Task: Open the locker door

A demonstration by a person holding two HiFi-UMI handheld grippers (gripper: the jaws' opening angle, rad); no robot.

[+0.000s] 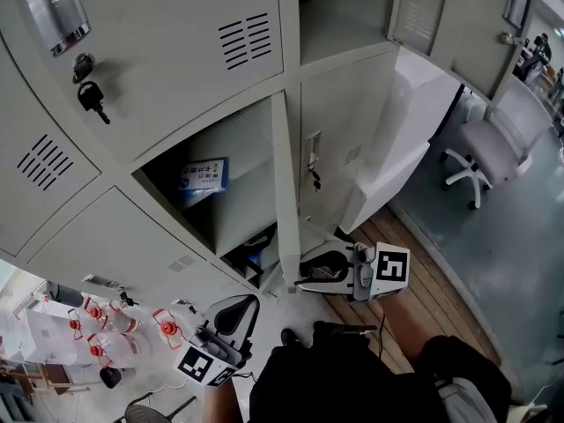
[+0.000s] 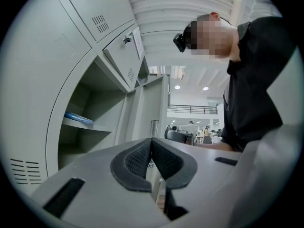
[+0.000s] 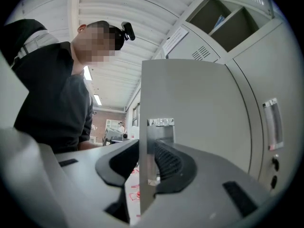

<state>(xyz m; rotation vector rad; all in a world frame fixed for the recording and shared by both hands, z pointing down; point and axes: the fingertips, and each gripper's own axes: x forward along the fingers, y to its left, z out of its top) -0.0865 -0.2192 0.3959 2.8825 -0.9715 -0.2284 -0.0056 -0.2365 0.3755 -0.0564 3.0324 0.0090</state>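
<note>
Both right gripper (image 3: 147, 170) jaws clamped the door (image 3: 190, 108) edge; the left gripper (image 2: 152, 156) sat closed, empty. The swing-open step appeared finished; release next.

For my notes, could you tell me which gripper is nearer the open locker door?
Right. The right gripper has its jaws on either side of the free edge of the open locker door; the left gripper hangs apart from it, lower left in the head view.

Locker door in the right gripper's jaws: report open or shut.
Open. The locker door stands out edge-on, baring the compartment and its blue box; the right gripper grips its edge.
</note>
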